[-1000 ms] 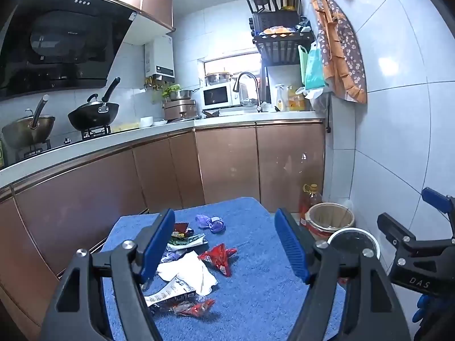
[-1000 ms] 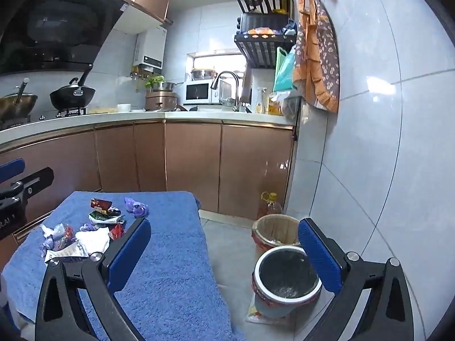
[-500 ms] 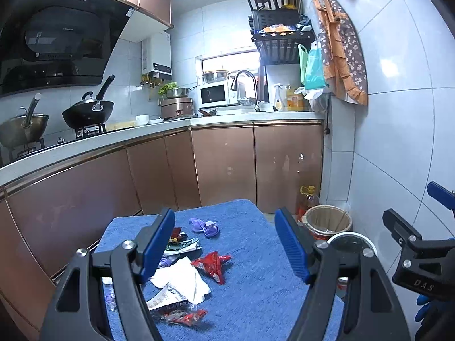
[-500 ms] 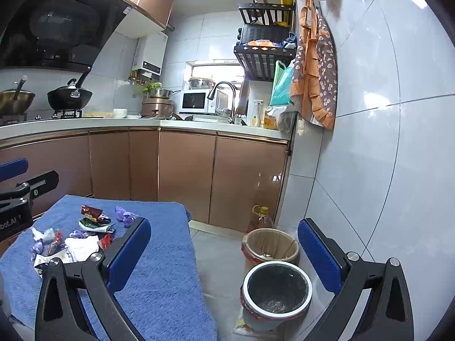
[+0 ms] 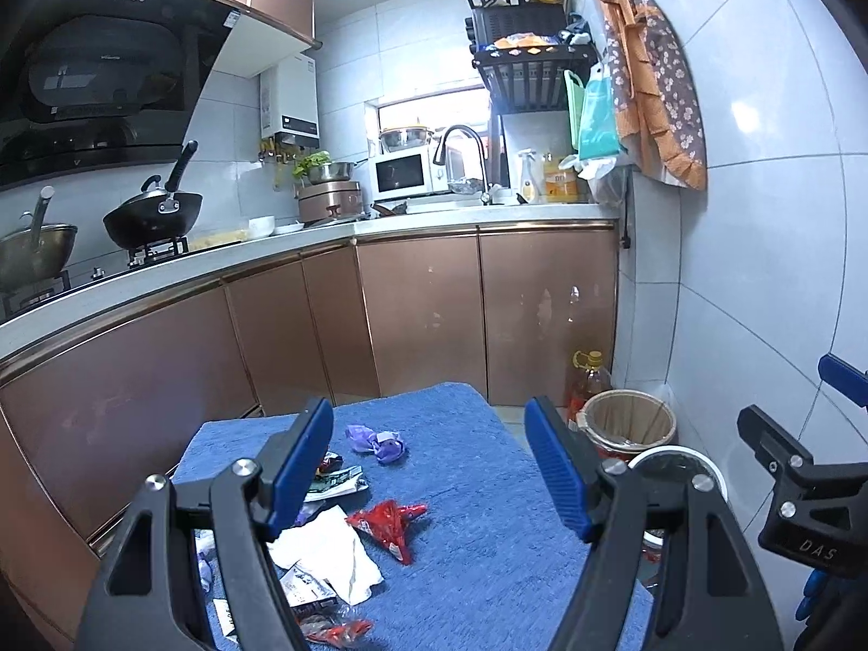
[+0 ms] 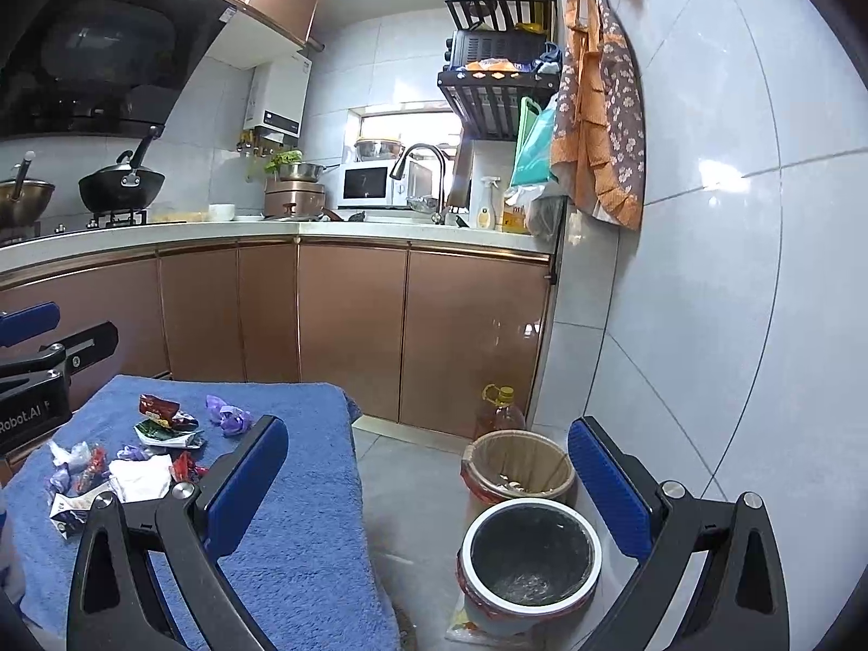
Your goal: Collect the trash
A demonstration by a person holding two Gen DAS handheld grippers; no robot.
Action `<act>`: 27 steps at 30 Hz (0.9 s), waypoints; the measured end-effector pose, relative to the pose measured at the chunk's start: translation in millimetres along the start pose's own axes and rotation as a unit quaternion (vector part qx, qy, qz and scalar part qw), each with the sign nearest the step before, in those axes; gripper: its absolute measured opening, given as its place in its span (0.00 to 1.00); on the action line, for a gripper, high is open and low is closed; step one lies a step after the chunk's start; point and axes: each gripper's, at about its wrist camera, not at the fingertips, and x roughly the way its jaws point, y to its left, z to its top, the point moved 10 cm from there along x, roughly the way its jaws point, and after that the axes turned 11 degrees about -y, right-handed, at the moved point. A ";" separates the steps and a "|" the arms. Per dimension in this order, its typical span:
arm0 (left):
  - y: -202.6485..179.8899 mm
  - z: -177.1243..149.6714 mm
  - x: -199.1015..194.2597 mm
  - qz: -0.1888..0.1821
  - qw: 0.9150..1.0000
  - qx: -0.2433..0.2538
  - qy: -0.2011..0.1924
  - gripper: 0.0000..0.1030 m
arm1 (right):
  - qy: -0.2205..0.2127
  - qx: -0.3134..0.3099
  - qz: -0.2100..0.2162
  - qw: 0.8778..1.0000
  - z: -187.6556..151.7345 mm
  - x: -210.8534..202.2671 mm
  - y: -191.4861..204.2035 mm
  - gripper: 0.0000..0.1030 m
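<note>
Several pieces of trash lie on a blue towel point(image 5: 488, 531) over a low table: a red wrapper point(image 5: 391, 527), a purple wrapper point(image 5: 380, 442), a white crumpled tissue point(image 5: 331, 553) and a green packet point(image 5: 336, 480). My left gripper point(image 5: 428, 466) hovers open above them, holding nothing. My right gripper point(image 6: 428, 477) is open too, out over the floor beside the table, with a white-rimmed bin point(image 6: 529, 550) and a brown-lined bin point(image 6: 518, 469) ahead of it. In the right wrist view the trash pile point(image 6: 141, 455) lies on the towel point(image 6: 304, 542) at the left.
Copper-fronted cabinets point(image 5: 423, 314) under a white counter run along the back. An oil bottle point(image 6: 499, 412) stands by the bins, against the tiled wall point(image 6: 705, 325). A wok point(image 5: 152, 217) sits on the stove. Grey floor point(image 6: 412, 488) shows between table and bins.
Both cameras have drawn back from the table and counter, so the trash and the bins look slightly farther off. Both grippers' jaws stayed as wide as before.
</note>
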 end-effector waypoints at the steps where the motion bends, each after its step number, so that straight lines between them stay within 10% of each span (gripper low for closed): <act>1: -0.9 -1.4 2.4 0.000 1.000 0.001 0.002 0.70 | 0.003 0.001 0.001 1.000 -1.6 2.8 -2.1 1.00; 27: 6.7 -16.5 17.6 0.007 1.000 0.003 0.008 0.69 | 0.030 -0.011 0.012 0.999 -9.6 29.4 -8.4 1.00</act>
